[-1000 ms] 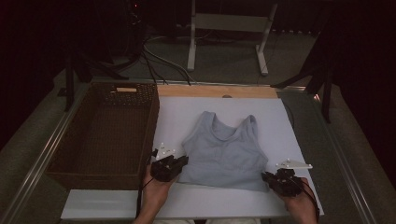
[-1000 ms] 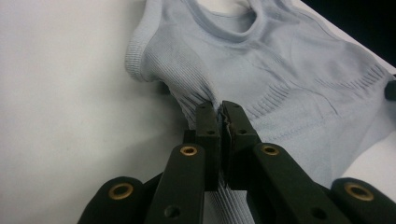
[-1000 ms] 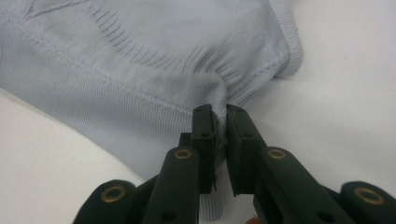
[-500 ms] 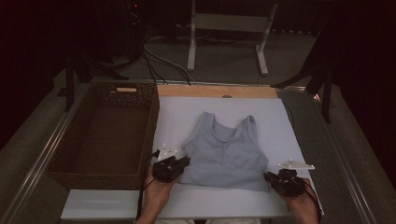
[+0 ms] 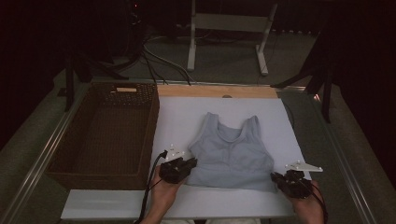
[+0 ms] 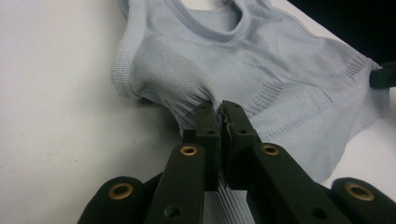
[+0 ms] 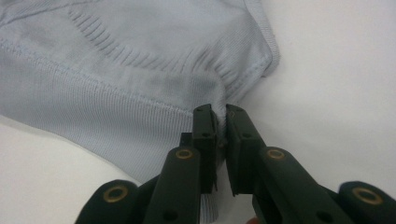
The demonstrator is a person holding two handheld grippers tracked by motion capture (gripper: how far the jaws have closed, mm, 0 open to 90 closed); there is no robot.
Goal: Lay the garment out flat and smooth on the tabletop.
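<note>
Left gripper (image 5: 187, 164): jaws pinched on bottom hem, left corner, of pale blue ribbed knit tank top (image 5: 229, 151). Right gripper (image 5: 276, 179): jaws clamped on hem at right corner. Top lies flat on white table sheet (image 5: 180, 116), straps pointing away. Dark brown wicker basket (image 5: 105, 133) just beside sheet, left.

The room is dim — the far part falls away into near black. A white board (image 5: 187, 121) covers the table, with a strip of bare wood (image 5: 219, 91) along its far edge and a metal rail (image 5: 42, 161) down the left side. Beyond lies grey floor (image 5: 224, 65), where a white stand (image 5: 229, 28) rests on two feet — dark cables (image 5: 154, 58) trail across beside it. Black legs (image 5: 322, 88) rise at the right.
</note>
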